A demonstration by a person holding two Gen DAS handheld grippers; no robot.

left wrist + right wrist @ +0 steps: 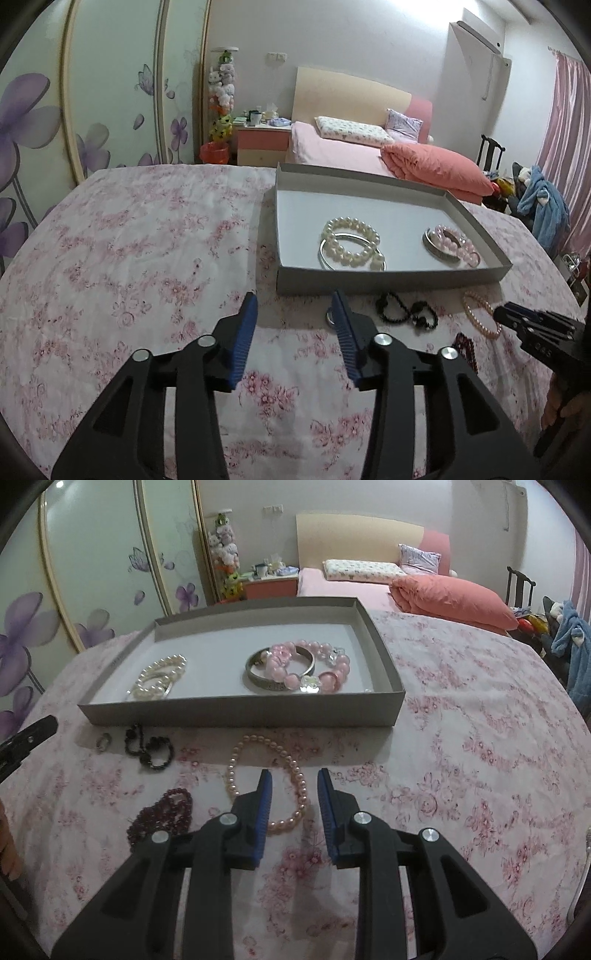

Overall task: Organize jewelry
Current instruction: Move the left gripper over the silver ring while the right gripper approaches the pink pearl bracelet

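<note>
Both grippers were empty, jaws apart: the left gripper (pixel 293 306) hovered near the ring (pixel 103 743), the right gripper (pixel 294 781) above the pearl bracelet (pixel 266 783). All loose pieces lay in front of the box (pixel 236 714), outside it; the black bracelet (pixel 151 748) too. A grip on slick beads could slip, or snag the cloth (pixel 480 746).
</note>
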